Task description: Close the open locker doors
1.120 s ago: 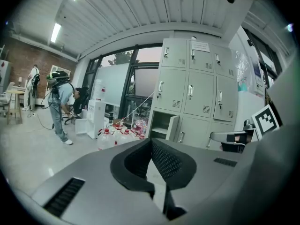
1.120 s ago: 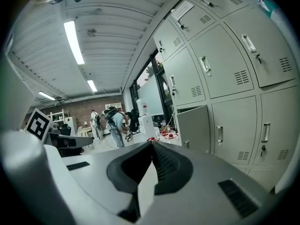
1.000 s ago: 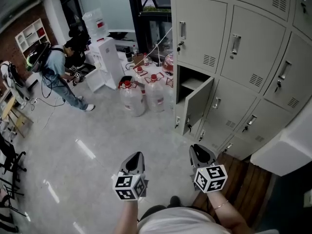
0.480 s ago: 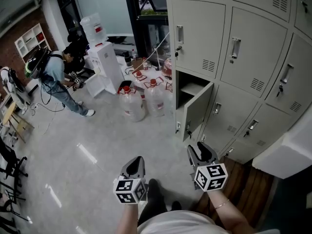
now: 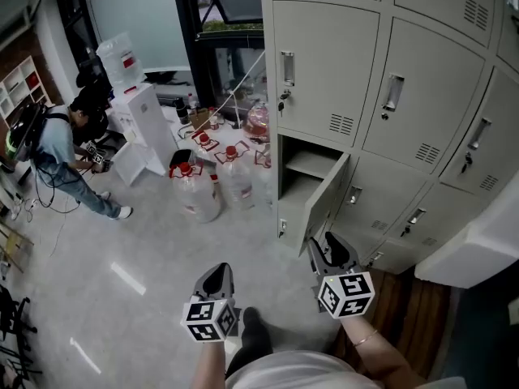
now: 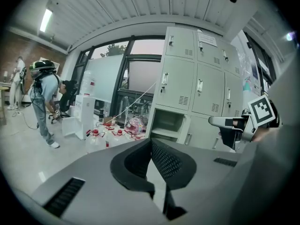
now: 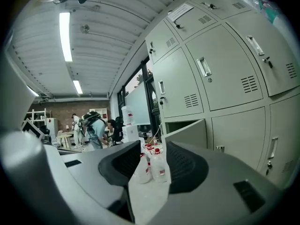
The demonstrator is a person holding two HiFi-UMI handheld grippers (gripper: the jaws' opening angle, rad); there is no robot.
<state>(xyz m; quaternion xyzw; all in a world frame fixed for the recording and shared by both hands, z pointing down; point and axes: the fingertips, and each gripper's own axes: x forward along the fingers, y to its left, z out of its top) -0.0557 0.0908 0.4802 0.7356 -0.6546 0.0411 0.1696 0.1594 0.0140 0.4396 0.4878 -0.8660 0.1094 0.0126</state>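
Right gripper (image 5: 328, 248) is seen with jaws just swung wide apart, nothing caught between them; left gripper (image 5: 216, 275) is carried closed and empty. Both have been brought nearer the lockers (image 5: 405, 96), so the open door (image 5: 322, 203), ajar in the leftmost column, is now just ahead of the right jaws and a push looks near. Water bottles (image 5: 199, 194) are stood left of the door, seemingly outside its swing; a person (image 5: 58, 148) is kept well away.

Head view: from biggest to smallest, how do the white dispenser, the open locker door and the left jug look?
Dispenser and open door: about alike; the door is angled, so I won't rank them.
Left jug: smallest.
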